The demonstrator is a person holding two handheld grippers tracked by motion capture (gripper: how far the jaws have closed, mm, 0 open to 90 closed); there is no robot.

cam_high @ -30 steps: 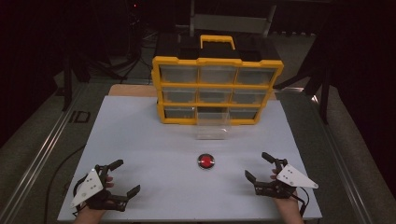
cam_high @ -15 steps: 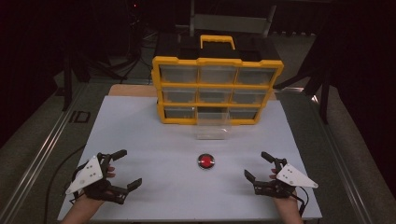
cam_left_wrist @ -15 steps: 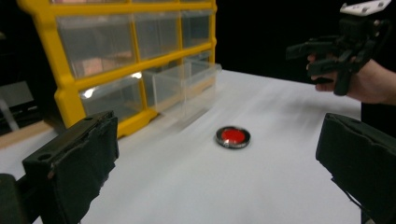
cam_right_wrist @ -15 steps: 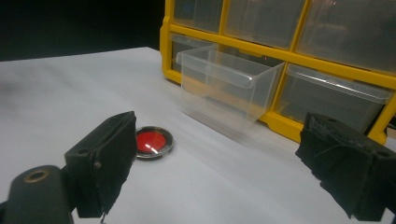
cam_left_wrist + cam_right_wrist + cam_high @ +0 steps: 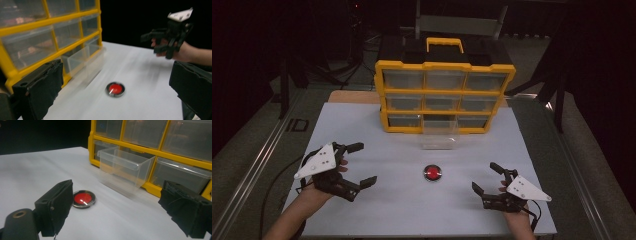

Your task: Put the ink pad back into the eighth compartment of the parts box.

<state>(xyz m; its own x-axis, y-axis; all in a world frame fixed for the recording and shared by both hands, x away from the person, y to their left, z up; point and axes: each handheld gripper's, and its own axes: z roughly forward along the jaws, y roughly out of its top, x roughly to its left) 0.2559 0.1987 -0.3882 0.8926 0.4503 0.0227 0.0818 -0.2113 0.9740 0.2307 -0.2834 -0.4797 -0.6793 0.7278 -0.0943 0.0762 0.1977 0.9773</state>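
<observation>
Red disc [image 5: 433, 173] sits untouched before the organiser [image 5: 444, 95]; left claw [image 5: 357, 164], spread, has lifted, probably approaching; right claw [image 5: 486, 178] spread.

In the right gripper view, the right claw [image 5: 115, 207] has its two black jaws wide apart and holds nothing. Between them, close to the left jaw, a small red disc with a metal rim [image 5: 84, 198] lies flat on the white counter [image 5: 37, 170]. Behind it stands a yellow organizer [image 5: 150, 152] with clear drawers. One clear drawer [image 5: 125, 170] in the bottom row is pulled out toward the claw.
</observation>
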